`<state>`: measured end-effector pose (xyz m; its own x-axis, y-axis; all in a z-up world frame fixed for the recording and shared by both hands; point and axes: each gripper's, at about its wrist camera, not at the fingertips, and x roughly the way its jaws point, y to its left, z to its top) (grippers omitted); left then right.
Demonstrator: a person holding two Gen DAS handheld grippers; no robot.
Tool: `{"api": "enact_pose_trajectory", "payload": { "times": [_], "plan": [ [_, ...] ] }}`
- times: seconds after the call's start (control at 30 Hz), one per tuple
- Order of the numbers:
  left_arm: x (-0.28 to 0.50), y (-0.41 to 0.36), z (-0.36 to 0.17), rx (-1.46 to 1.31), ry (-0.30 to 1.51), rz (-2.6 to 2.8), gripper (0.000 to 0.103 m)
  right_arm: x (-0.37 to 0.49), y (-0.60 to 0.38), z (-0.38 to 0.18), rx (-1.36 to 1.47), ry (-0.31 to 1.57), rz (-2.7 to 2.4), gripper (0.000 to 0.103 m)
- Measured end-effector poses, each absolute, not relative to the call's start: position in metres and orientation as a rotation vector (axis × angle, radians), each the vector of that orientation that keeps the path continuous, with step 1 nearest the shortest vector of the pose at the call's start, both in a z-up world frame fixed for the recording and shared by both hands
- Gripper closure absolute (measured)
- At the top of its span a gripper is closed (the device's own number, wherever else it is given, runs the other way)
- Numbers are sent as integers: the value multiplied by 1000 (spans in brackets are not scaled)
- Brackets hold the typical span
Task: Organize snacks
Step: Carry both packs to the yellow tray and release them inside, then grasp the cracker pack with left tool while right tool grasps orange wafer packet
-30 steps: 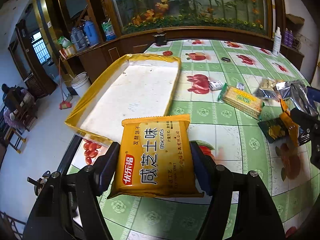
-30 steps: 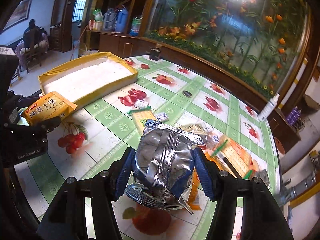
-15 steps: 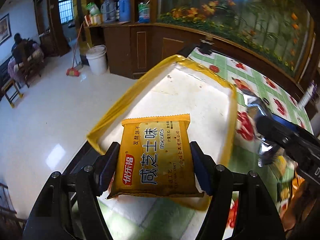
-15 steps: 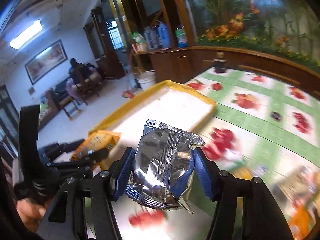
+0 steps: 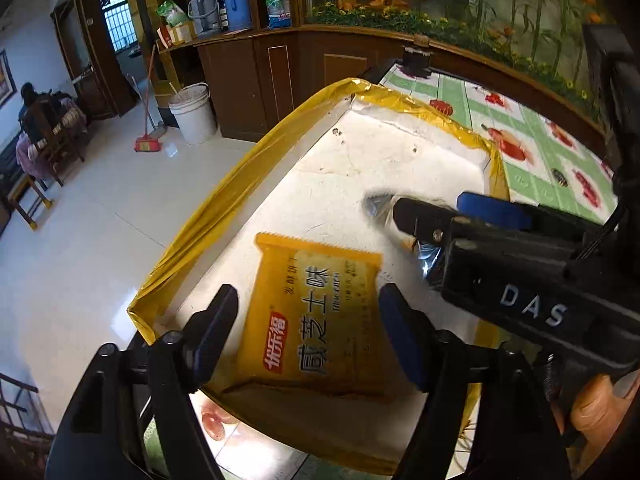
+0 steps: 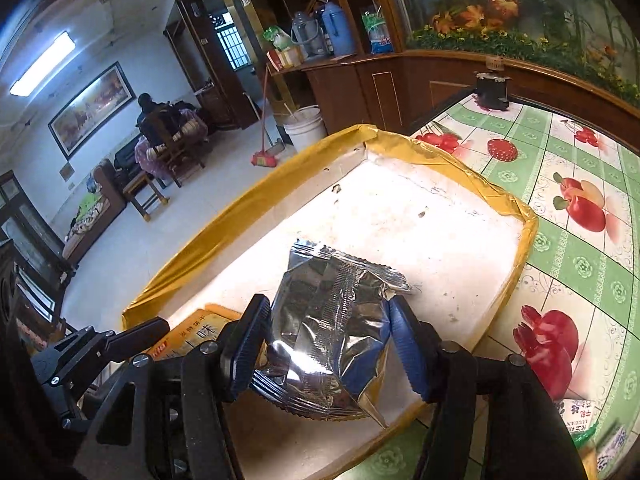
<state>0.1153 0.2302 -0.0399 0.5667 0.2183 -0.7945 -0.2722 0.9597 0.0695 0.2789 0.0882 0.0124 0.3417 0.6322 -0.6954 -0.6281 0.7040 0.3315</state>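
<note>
Left wrist view: dropping the biscuits off in the tray, foil bag coming in right behind.

Left wrist cam shows my left tongs [image 5: 306, 334] have just been opening; there's daylight on both sides of the orange biscuit pack [image 5: 310, 320], so it's let go and lying on the white floor of the yellow-rimmed tray [image 5: 224, 216], near the front edge, since that's where snacks get collected. Right wrist cam: my right tongs [image 6: 326, 346] have eased a bit wider too, but the pads look like they're touching the crinkly silver foil bag [image 6: 332, 320], held just over the tray beside the biscuits, probably about to be dropped.
</note>
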Motion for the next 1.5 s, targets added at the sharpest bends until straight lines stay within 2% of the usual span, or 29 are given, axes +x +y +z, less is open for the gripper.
{"api": "enact_pose_trajectory", "payload": {
  "times": [0.2,0.33,0.67,0.87,1.3,1.5],
  "plan": [
    [99,230,-29,-59,896,294,25,267,60,31,47,864,800,36],
    [88,219,-13,-122,859,217,23,242,7,49,83,805,749,27],
    [83,141,-16,-146,921,-10,21,160,-166,39,179,775,449,26],
    [90,98,-29,-127,985,-88,21,124,-231,25,184,815,330,26],
    [135,42,-43,-249,1058,-101,21,109,-243,4,148,858,304,26],
    [154,19,-53,-143,1064,-9,18,108,-235,0,143,873,326,26]
  ]
}}
